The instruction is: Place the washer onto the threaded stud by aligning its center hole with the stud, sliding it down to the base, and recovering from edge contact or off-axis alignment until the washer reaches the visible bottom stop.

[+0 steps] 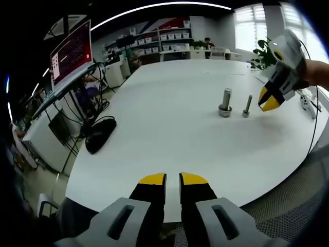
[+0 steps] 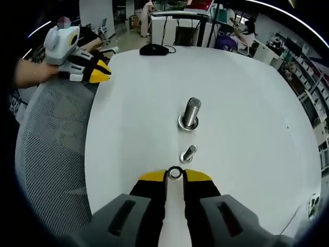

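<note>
Two studs [image 2: 189, 116], washer [image 2: 175, 173] in right gripper [image 2: 175, 176]

Washer [image 2: 175, 173] partly hidden between right gripper [image 2: 175, 176] tips; stud [image 2: 188, 153] threads too small to read; monitor [image 1: 72, 51] text blurred.

White table [image 2: 241, 103] — two studs [image 2: 190, 115], mouse [image 2: 154, 49]

mouse [image 1: 99, 135] black, on white table [image 1: 169, 128] | monitor [image 1: 72, 51] lit | mesh chair [image 2: 51, 139] alongside
</note>
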Motion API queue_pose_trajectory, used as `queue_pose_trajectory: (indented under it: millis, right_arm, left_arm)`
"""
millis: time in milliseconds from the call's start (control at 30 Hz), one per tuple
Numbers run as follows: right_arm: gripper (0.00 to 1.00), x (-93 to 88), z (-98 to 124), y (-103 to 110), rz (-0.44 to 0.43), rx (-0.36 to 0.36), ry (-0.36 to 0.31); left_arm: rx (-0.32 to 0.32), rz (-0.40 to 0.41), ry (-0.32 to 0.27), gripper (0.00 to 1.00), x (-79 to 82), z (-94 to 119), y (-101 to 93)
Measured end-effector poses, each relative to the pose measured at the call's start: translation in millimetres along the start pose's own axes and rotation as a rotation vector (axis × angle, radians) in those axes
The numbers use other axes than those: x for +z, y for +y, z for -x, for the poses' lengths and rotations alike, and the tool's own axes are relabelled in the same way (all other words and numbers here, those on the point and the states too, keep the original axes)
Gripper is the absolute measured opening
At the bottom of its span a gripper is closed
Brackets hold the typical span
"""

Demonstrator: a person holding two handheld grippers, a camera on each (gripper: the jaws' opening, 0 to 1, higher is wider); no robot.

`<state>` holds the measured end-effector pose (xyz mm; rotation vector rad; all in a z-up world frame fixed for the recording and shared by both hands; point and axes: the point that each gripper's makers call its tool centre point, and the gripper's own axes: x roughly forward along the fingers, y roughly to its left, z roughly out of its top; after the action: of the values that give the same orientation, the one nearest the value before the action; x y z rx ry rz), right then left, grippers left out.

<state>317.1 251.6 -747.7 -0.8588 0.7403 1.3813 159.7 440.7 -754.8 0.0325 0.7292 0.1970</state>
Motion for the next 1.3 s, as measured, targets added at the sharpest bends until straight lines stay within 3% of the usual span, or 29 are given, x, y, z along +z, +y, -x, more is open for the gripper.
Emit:
queue_pose_trajectory:
  millis: [467,1300]
  right_arm:
    - [0.14,23.2,0.3,-15.0,0.037,-0.036,-0.033]
    - [0.14,30.3,-10.4,-23.9,0.185,0.015,0.084]
  left_arm:
    - [0.001,0.002,-0.003,0.08,0.5,0.2,0.3]
    - [0.002,0.007,-0.004,0.08,0.5,0.2,0.4]
